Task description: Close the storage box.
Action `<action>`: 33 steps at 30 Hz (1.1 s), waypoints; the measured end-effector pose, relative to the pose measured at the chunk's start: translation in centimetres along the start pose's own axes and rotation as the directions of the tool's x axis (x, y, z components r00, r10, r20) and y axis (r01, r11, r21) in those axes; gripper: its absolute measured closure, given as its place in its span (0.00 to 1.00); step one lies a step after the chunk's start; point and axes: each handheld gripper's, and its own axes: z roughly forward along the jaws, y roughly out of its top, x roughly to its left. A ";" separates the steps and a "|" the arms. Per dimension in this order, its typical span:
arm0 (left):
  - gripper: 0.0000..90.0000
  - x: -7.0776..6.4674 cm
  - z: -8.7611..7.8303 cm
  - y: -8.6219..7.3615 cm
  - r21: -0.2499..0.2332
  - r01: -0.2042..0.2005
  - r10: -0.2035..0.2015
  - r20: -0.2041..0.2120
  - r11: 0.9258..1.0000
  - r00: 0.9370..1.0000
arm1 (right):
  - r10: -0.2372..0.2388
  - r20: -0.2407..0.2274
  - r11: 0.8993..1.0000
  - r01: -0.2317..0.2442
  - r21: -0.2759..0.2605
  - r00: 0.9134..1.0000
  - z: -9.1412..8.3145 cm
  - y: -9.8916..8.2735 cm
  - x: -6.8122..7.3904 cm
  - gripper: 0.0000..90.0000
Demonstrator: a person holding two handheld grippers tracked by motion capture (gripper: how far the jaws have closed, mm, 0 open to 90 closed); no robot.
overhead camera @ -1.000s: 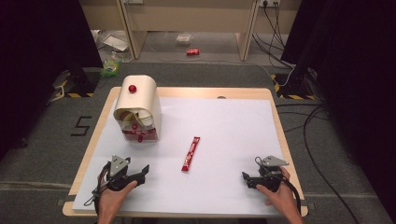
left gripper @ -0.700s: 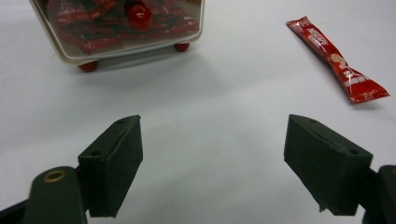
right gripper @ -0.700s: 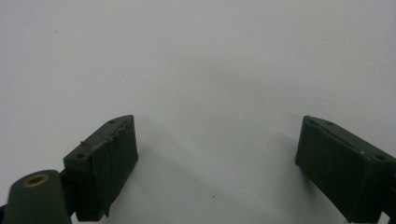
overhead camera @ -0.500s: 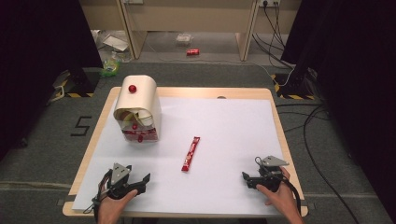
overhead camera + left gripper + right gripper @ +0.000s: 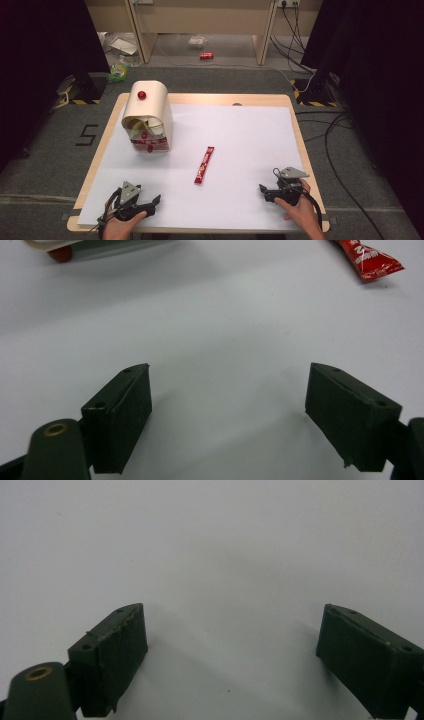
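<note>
On a white worktop (image 5: 250, 130) seen from above, a person holds a two-jaw gripper in each hand near the front edge. The left gripper (image 5: 150, 202) sits at the front left corner, its jaws pointing right, toward the middle of the sheet. The right gripper (image 5: 265, 192) sits at the front right, its jaws pointing left. In the left gripper view and the right gripper view alike, the black jaws stand spread wide apart, with bare white surface between them and nothing pinched.

A slim red snack packet (image 5: 204, 164) lies flat near the centre of the worktop, between the two grippers and farther back, well apart from both. Its near end shows at the top right of the left gripper view (image 5: 370, 257). At the back left stands a cream, round-topped box (image 5: 150, 107) with a small red knob (image 5: 142, 94) on top, its front open.
</note>
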 end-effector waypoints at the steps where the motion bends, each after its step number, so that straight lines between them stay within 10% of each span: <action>1: 0.20 0.0 -0.1 -0.1 0.000 -0.001 0.001 0.003 1.000 1.000 | 0.000 0.000 1.000 0.000 0.000 1.000 0.0 0.0 0.0 0.14; 33: 0.17 -1.7 -1.4 -2.1 -0.031 -0.031 0.031 -0.004 0.999 1.000 | -0.001 0.001 1.000 0.001 0.000 1.000 0.0 0.0 0.0 0.14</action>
